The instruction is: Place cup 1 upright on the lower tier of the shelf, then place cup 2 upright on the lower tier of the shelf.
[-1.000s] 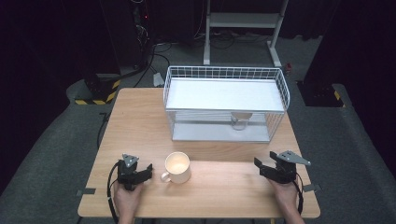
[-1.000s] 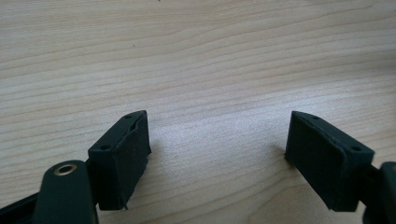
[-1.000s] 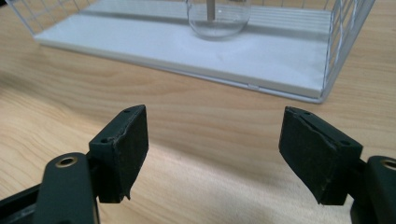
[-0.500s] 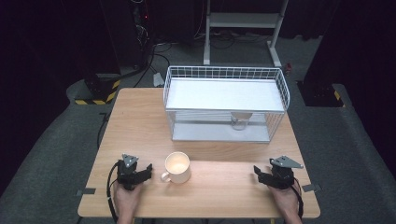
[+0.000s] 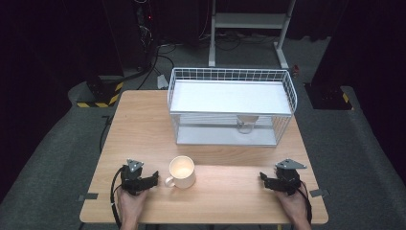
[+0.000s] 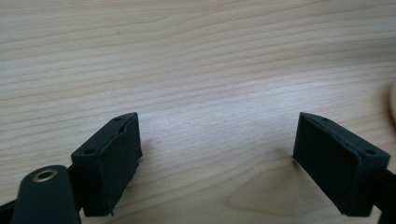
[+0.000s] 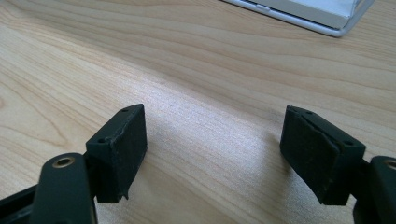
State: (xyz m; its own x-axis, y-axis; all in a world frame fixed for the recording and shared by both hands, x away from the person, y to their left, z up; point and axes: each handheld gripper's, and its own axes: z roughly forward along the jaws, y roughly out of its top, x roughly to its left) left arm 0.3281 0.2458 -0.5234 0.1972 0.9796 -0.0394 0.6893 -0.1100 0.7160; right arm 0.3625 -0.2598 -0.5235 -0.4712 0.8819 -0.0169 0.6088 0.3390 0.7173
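Note:
A cream mug [image 5: 182,171] stands upright near the table's front, its handle turned toward my left gripper [image 5: 152,178]. That gripper rests low just left of the mug. In the left gripper view the left gripper [image 6: 217,140] is open over bare wood, and the mug's rim [image 6: 392,100] shows at the right edge. Its jaws have just been opening, with nothing between them. My right gripper [image 5: 265,181] sits at the front right, apart from the mug. In the right gripper view the right gripper [image 7: 215,121] is open; its jaws have also just been opening, with nothing between them.
A white wire rack [image 5: 230,91] with a flat shelf stands at the back of the wooden table [image 5: 143,124], and its base [image 7: 308,11] shows in the right gripper view. A small clear cup [image 5: 246,123] sits under the shelf. A white stand [image 5: 249,21] is on the floor behind.
My right gripper has sunk slightly and drawn a little toward the table's front edge. The left hand and the mug have stayed where they were.

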